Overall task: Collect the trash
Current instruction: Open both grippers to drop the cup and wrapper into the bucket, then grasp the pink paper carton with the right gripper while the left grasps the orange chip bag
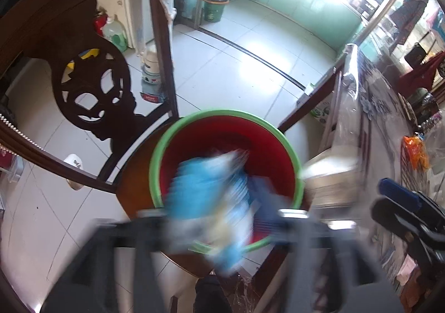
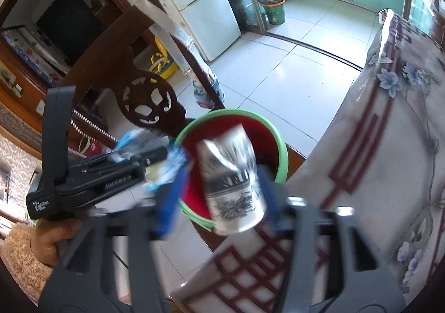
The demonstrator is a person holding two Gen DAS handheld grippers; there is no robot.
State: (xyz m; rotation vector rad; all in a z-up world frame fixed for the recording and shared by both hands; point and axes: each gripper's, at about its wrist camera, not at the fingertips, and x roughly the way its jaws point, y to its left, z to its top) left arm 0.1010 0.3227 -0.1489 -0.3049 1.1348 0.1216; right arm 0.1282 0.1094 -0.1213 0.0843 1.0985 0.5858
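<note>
A red bin with a green rim (image 1: pixel 222 114) (image 2: pixel 230 112) stands on a wooden chair seat (image 1: pixel 133 182). My left gripper (image 1: pixel 217 197) hovers over it, jaws wide apart, with a blurred blue-and-white wrapper (image 1: pixel 200 187) loose between them above the bin's mouth. My right gripper (image 2: pixel 219 187) is also over the bin. A crumpled white paper cup with black print (image 2: pixel 233 179) sits between its blue fingers (image 2: pixel 169 196), with a gap showing on the left side. Each gripper shows in the other's view: the right gripper (image 1: pixel 400 199), and the left gripper (image 2: pixel 158 154) with the wrapper (image 2: pixel 144 137) at its tips.
The chair's carved dark back (image 1: pixel 91 90) rises behind the bin on the left. A table with a floral cloth (image 2: pixel 375 160) lies close on the right, with an orange packet (image 1: pixel 415 151) on it. A hand (image 2: pixel 50 240) holds the left gripper. White tiled floor lies beyond.
</note>
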